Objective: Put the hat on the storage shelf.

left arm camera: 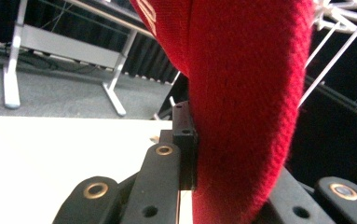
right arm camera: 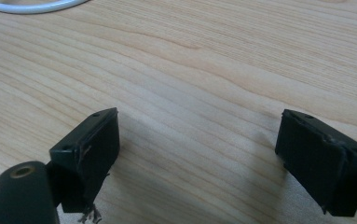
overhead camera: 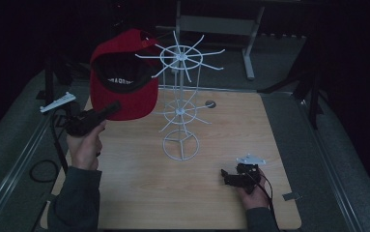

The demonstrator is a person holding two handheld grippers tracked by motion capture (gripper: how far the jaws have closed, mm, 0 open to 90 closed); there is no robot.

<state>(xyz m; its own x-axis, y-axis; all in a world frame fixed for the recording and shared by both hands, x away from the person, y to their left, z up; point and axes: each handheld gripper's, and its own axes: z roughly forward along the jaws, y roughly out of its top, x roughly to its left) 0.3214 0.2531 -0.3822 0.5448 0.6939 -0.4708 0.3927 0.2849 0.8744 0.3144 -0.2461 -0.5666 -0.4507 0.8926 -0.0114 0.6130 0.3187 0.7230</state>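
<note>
Two hand-held grippers work over a pale wooden table [overhead camera: 139, 193] in a dim room. At the person's left, the left gripper [overhead camera: 111, 109] is raised off the table, its jaws pressed onto the brim of a red cap [overhead camera: 124, 94], which it holds aloft with the dark inside of the crown facing the camera. From the left gripper view, the red knit fabric [left arm camera: 246, 102] runs up from between the jaws, one black jaw lying flat against the cloth and the other largely hidden behind it. Just to the right of the held cap, and beyond the gripper's tip, stands a white wire rack [overhead camera: 180, 108] with two tiers of radiating arms and a ring base resting on the table; its upper arms reach close to the cap's crown, though whether they touch cannot be told. White arms of the rack [left arm camera: 339, 42] also show past the cap in the left gripper view. Well apart, at the person's right, the right gripper [overhead camera: 228, 176] sits low near the table's front edge, held in a hand [overhead camera: 252, 195]. In the right gripper view its jaws stand spread wide over bare wood grain with nothing between them, and a curve of the rack's ring base [right arm camera: 31, 5] lies ahead of them at the far left.
</note>
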